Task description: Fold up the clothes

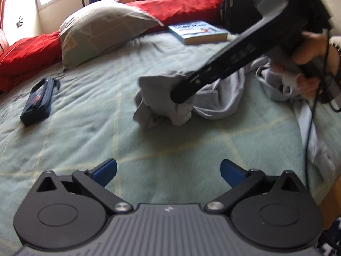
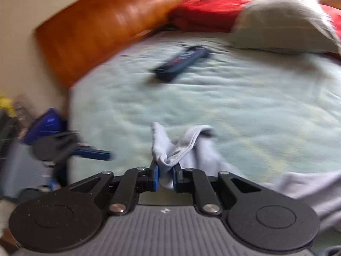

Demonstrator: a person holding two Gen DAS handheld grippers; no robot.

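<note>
Grey garment bunched, unfolded, centre-right on bed. R gripper fingers clenched on a fabric edge; L gripper fingers spread, empty, lower frame. Folding not visibly done; spreading flat and all folds appear left.

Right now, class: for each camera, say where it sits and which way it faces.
Left wrist: on the open left gripper, above the bed, facing the pillow; shows the right gripper and a hand.
Right wrist: on the right gripper, shut on the grey garment, facing the headboard; the left gripper is at the edge.
Shared: garment, pillow, dark case.
</note>
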